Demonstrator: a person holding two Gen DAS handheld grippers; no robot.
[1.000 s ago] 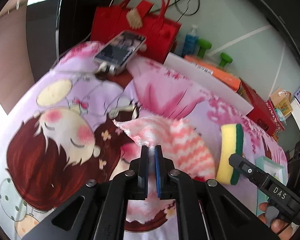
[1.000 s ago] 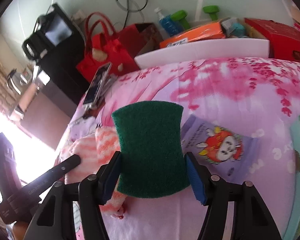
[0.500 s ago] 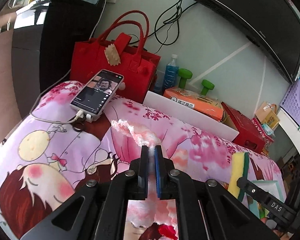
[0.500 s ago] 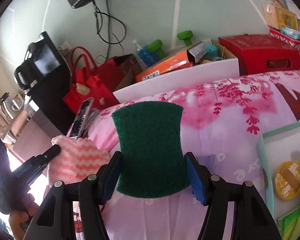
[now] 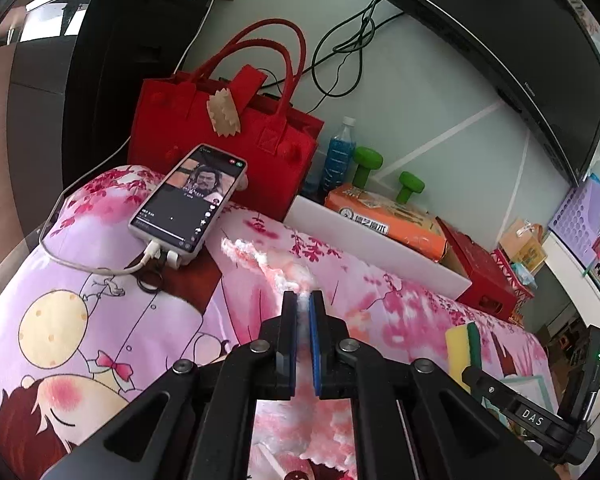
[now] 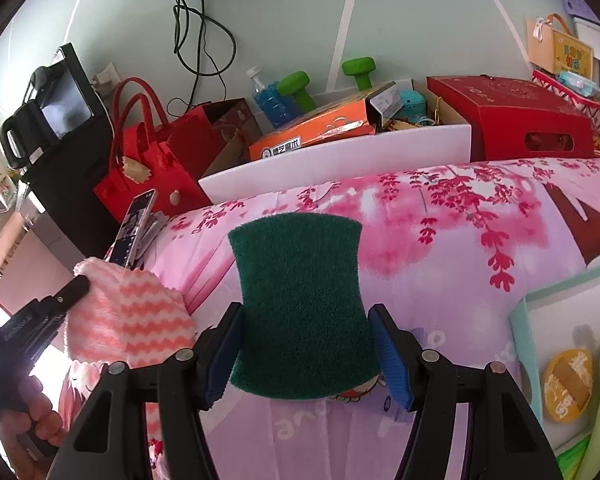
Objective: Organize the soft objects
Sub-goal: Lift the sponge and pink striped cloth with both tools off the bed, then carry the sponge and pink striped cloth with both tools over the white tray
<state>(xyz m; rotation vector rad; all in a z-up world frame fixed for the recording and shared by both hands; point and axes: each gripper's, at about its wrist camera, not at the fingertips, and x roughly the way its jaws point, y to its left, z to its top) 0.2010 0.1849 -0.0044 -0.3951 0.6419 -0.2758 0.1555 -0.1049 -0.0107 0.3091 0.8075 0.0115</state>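
My left gripper (image 5: 303,300) is shut on a fluffy pink-and-white zigzag cloth (image 5: 268,262) and holds it above the pink cartoon bedspread (image 5: 100,320); the cloth also shows hanging at the left of the right wrist view (image 6: 128,320). My right gripper (image 6: 306,320) is shut on a sponge, its green scouring side (image 6: 300,300) facing the camera. The same sponge, yellow with a green edge (image 5: 462,350), shows at the right of the left wrist view, held above the bed.
A phone (image 5: 190,200) on a cable lies at the bed's far left corner. A red felt bag (image 5: 228,136), a white box (image 6: 340,160) with an orange packet, green dumbbells (image 5: 368,164) and a red box (image 6: 512,124) stand beyond the bed. A teal-edged tray (image 6: 560,340) lies at right.
Both grippers have risen from the bedspread, lifting the cloth and the sponge. The views have tilted up toward the wall and the boxes behind the bed.
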